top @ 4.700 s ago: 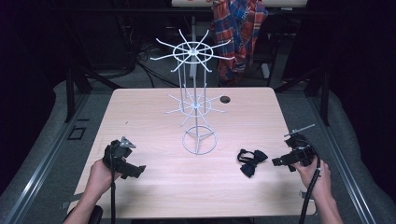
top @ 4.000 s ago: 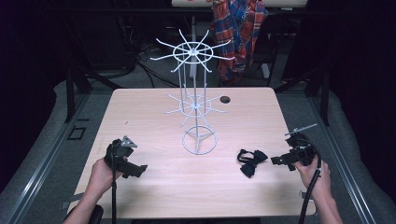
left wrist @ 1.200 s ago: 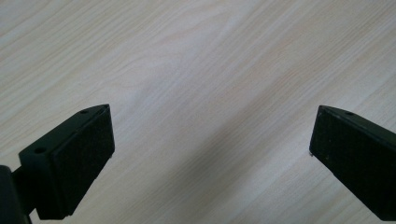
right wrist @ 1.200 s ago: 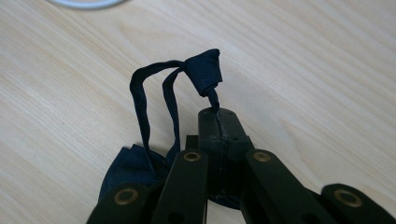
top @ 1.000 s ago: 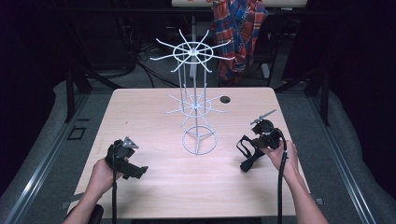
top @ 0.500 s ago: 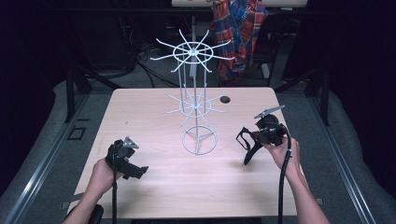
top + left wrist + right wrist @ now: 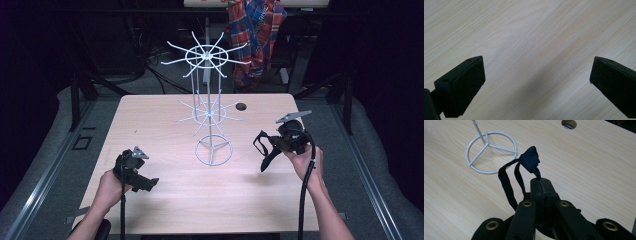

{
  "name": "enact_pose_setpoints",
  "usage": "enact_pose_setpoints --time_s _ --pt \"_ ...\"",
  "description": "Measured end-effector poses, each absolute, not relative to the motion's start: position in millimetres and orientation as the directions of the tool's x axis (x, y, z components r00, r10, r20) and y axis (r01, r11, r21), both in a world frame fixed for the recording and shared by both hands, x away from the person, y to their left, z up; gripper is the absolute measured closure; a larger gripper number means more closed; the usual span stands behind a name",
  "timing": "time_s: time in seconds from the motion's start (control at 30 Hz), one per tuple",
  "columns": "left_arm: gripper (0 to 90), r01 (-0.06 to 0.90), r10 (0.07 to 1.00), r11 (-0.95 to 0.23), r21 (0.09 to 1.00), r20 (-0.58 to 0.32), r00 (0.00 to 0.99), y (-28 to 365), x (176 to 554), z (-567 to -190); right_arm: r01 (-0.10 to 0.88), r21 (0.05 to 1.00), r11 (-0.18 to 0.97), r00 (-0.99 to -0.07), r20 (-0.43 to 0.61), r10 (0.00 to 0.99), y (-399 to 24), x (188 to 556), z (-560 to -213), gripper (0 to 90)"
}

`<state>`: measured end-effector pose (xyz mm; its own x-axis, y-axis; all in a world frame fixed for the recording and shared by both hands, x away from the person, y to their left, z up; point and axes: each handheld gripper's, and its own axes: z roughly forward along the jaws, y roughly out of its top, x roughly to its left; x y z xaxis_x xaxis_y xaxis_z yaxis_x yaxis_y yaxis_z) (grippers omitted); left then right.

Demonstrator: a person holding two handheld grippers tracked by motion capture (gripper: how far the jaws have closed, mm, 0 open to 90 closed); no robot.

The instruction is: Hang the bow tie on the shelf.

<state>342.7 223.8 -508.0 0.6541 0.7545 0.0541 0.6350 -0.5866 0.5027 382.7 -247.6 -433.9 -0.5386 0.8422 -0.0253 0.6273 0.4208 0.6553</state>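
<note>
Room: dark all round, black drapes and cables behind the table, a plaid shirt hanging at 12 o'clock beyond the far edge.
Table: pale wood table, wide and mostly bare, with a round cable hole near the far edge at about 1 o'clock from the centre.
Rack: white wire rack standing dead centre, two tiers of spokes fanning out and a ring base flat on the wood.
Right gripper: right gripper up off the table at 3 o'clock from the rack base, tilted over towards the rack, the person's hand wrapped under it.
Right claw: pressed together, and in the right gripper view you can see it pinching dark cloth right at the tips.
Bow tie: the black bow tie is in that pinch, clear of the table; its knot bunches just past the jaw tips and its thin strap loops down beside the jaws. In the high view it dangles between the gripper and the rack base, near the ring but apart from it.
Left gripper: left gripper sits low at 7 o'clock from the rack, well apart from it, hand on top.
Left claw: spread wide, and the left gripper view has bare wood grain between the two black pads.
</note>
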Motion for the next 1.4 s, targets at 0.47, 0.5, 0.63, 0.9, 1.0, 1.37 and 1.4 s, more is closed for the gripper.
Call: enact_pose_setpoints --time_s 0.47,0.5,0.63,0.9,1.0,1.37,1.4 --pt "0.0 0.636 0.752 -0.588 0.499 0.049 0.657 224 343 -508 0.604 0.689 0.399 -0.533 -0.022 0.846 -247 381 -421 90.0" --pt "0.0 0.635 0.753 -0.589 0.5 0.052 0.656 224 343 -508 0.603 0.69 0.4 -0.537 -0.019 0.843 -247 381 -421 90.0" --pt "0.0 0.634 0.754 -0.587 0.503 0.053 0.655 224 343 -508 0.602 0.692 0.399 -0.54 -0.015 0.842 -247 381 -419 90.0" --pt "0.0 0.634 0.754 -0.587 0.503 0.054 0.655 225 342 -508 0.59 0.698 0.406 -0.553 -0.017 0.833 -240 379 -411 90.0" --pt "0.0 0.635 0.754 -0.585 0.504 0.052 0.655 225 342 -508 0.584 0.696 0.417 -0.559 -0.028 0.829 -236 378 -407 90.0" --pt "0.0 0.637 0.754 -0.584 0.503 0.046 0.655 225 343 -508 0.55 0.721 0.422 -0.578 -0.037 0.815 -226 384 -393 90.0" --pt "0.0 0.637 0.754 -0.584 0.503 0.046 0.655 225 343 -508 0.55 0.721 0.422 -0.578 -0.037 0.815 -226 384 -393 90.0"
